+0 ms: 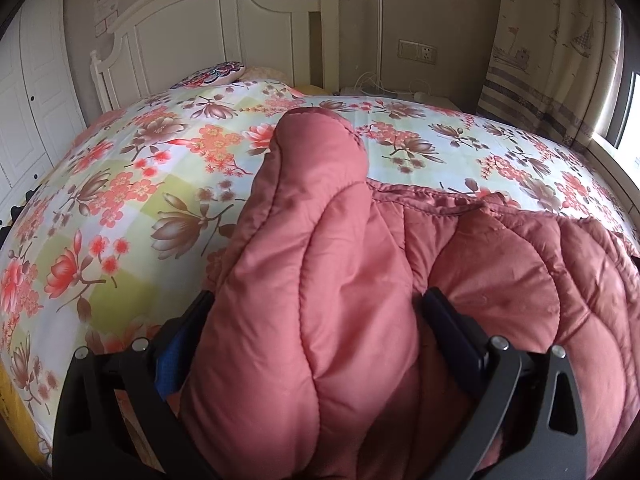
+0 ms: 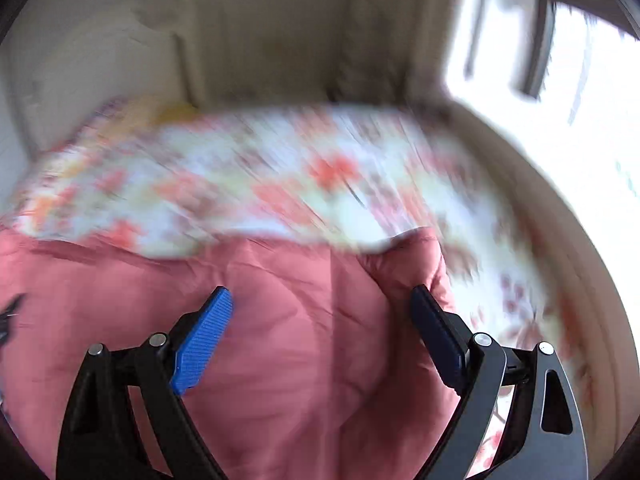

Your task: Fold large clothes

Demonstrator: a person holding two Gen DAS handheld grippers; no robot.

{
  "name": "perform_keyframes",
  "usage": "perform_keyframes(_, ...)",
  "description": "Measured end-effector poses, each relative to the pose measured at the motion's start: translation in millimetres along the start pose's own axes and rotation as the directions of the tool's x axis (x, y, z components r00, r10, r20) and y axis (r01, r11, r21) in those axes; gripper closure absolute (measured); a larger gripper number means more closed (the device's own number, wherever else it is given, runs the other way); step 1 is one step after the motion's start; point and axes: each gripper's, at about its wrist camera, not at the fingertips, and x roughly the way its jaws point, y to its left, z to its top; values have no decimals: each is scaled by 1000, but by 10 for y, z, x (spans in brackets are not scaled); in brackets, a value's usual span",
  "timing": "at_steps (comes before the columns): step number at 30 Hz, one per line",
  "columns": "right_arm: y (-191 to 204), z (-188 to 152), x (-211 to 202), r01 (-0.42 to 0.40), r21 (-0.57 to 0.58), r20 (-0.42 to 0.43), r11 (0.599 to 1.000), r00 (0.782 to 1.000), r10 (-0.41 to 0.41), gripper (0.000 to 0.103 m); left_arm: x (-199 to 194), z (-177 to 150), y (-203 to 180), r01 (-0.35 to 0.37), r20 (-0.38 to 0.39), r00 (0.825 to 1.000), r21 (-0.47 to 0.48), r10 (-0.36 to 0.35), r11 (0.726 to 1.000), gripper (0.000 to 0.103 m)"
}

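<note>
1. Across the near side of the bed lies the pink quilted coat, puffy and stitched in long channels, spread over the floral bedspread.
2. One padded part of that coat, a thick roll, runs up between the fingers of my left claw and reaches toward the headboard.
3. My left claw is clamped on this roll: the padding bulges past both pads, the blue pad on one side half buried, the dark one pressed into the fabric on the other.
4. My right claw hangs over another stretch of the same coat, near its edge where pink meets the bedspread.
5. Its jaws stand wide apart, the blue pad and the dark pad well clear of each other, with flat fabric below them and nothing gripped.
6. Beyond the bedspread I see a patterned pillow against the white headboard, a wall socket, a patterned curtain and a bright window.
7. The right view is smeared, so finer detail there is lost.
</note>
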Motion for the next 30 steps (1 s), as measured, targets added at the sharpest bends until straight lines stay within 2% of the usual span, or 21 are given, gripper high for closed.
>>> perform_keyframes(1, -101, -23, 32, -59, 45, 3, 997, 998, 59, 16, 0, 1, -6, -3, 1, 1000, 2, 3, 1000, 2)
perform_keyframes(2, -157, -20, 14, -82, 70, 12, 994, 997, 82, 16, 2, 0, -3, -4, 1, 1000, 2, 4, 1000, 2)
perform_keyframes(8, -120, 11, 3, -64, 62, 26, 996, 998, 62, 16, 5, -1, -2, -3, 1, 1000, 0, 3, 1000, 2)
perform_keyframes(10, -119, 19, 7, -68, 67, 28, 995, 997, 67, 16, 25, 28, -9, -4, -24, 1000, 4, 5, 1000, 2)
perform_keyframes(11, -135, -5, -5, -66, 67, 28, 996, 998, 64, 16, -13, 68, -42, -30, -30, 999, 9, 31, 999, 3)
perform_keyframes(12, -123, -27, -15, -58, 63, 28, 996, 998, 56, 16, -120, 104, -100, -63, 2, 998, 16, 63, 998, 8)
perform_keyframes(13, -102, -22, -10, -45, 54, 29, 998, 999, 44, 16, -321, 142, -195, -61, 78, 995, 19, 60, 998, 8)
perform_keyframes(15, -106, -52, -22, -38, 50, 35, 998, 999, 36, 16, -635, 182, -422, 21, 184, 983, 41, -28, 999, 2)
perform_keyframes(16, -102, -54, -24, -36, 50, 38, 998, 999, 34, 16, -775, 211, -645, 62, 219, 972, 91, -81, 994, 2)
perform_keyframes(17, -105, -57, -24, -35, 51, 39, 998, 999, 33, 16, -827, 227, -818, 82, 220, 969, 139, -112, 987, 2)
perform_keyframes(18, -110, -57, -24, -37, 50, 38, 998, 999, 35, 16, -833, 237, -1027, 103, 197, 970, 203, -144, 974, 2)
perform_keyframes(19, -111, -59, -26, -39, 51, 38, 998, 999, 37, 16, -764, 230, -1329, 126, 139, 975, 303, -174, 944, 2)
perform_keyframes(20, -108, -56, -25, -39, 51, 38, 998, 999, 38, 16, -677, 203, -1512, 125, 102, 980, 359, -171, 925, 2)
perform_keyframes(22, -117, -60, -29, -45, 55, 39, 997, 998, 43, 16, -301, 46, -1874, 81, 0, 996, 449, -91, 890, 2)
perform_keyframes(23, -123, -63, -32, -48, 58, 41, 997, 998, 46, 16, -139, -29, -1948, 79, -40, 997, 454, -69, 887, 2)
perform_keyframes(24, -129, -65, -36, -56, 61, 44, 997, 998, 53, 16, -69, -73, -1947, 98, -36, 995, 427, -91, 899, 2)
perform_keyframes(25, -147, -67, -44, -63, 69, 48, 996, 997, 60, 16, -61, -73, -1910, 106, -32, 994, 408, -102, 907, 2)
perform_keyframes(28, -182, -73, -41, -78, 84, 48, 993, 996, 74, 16, -81, 18, -1785, 153, -102, 987, 370, -124, 916, 2)
perform_keyframes(30, -162, -68, -40, -69, 78, 46, 995, 997, 65, 16, -264, 169, -1607, 143, -42, 990, 343, -137, 928, 2)
